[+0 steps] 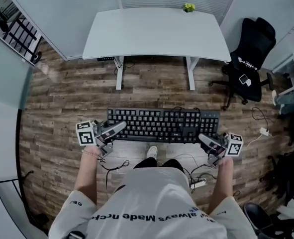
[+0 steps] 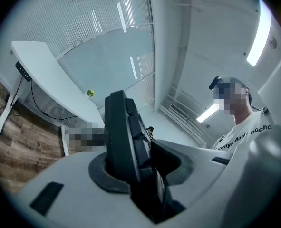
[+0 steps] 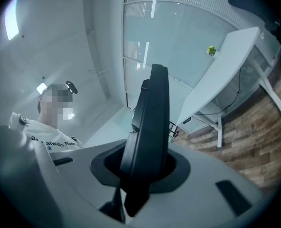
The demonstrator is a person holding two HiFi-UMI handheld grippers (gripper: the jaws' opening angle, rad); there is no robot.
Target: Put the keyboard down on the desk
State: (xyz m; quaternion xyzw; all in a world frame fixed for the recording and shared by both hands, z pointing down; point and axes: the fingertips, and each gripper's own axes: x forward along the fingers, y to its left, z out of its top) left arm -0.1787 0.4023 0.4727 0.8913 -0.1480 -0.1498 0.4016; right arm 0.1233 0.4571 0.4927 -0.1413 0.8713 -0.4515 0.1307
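- Left hand-held gripper [image 1: 116, 128]: jaws clamped on the left end of the keyboard [image 1: 162, 125], whose edge sits deep between the pads.
- Right hand-held gripper [image 1: 205, 140]: jaws clamped on the right end in the same manner.
- Keyboard: carried level in the air over the wood floor [image 1: 62, 98], well apart from the white desk [image 1: 156, 34] ahead.
- Judgement: rigid, light, long plastic body. Smooth edges may slip and keys give under a pad. The end grips suit it; lower both ends together.
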